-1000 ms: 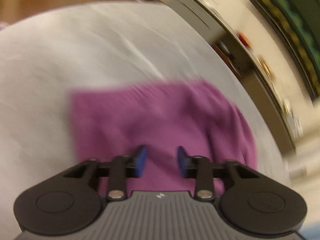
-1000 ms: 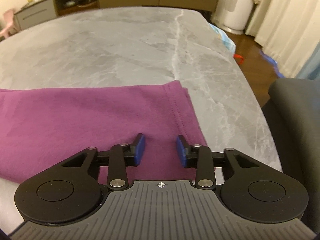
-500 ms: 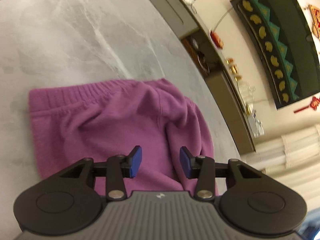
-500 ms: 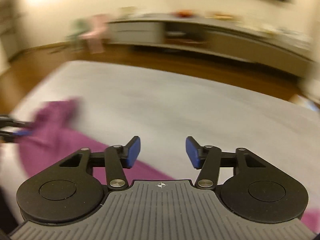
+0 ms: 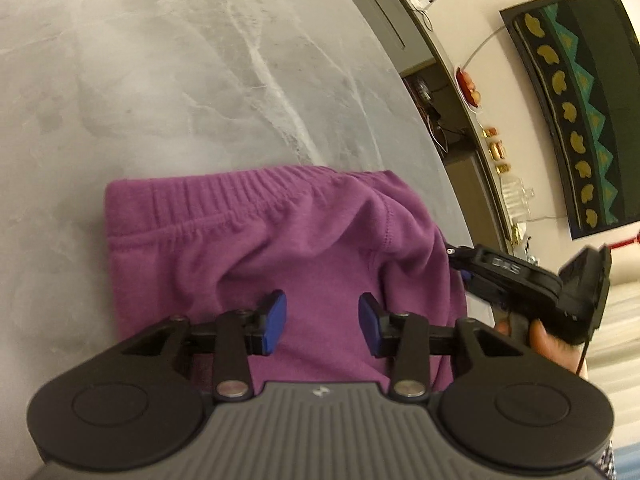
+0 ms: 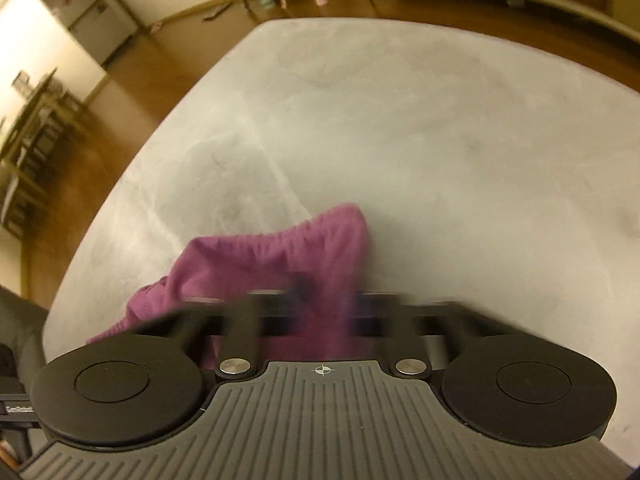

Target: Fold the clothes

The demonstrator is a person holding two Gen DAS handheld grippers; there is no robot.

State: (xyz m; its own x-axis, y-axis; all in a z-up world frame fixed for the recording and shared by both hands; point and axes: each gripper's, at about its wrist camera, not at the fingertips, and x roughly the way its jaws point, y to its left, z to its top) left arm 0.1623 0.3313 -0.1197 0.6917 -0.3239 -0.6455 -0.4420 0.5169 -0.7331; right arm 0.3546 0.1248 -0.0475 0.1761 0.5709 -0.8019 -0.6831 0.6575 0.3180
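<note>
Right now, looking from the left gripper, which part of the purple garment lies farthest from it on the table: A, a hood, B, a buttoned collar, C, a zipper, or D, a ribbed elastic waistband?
D: the purple garment ends at its far edge in a ribbed, gathered waistband lying on the grey marble table, beyond the open left gripper.

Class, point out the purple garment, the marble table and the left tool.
purple garment (image 5: 256,256), left wrist view, cloth just below its ribbed waistband.
marble table (image 5: 192,80), left wrist view, bare veined top.
left tool (image 5: 322,316), left wrist view, midway between its blue tips.
</note>
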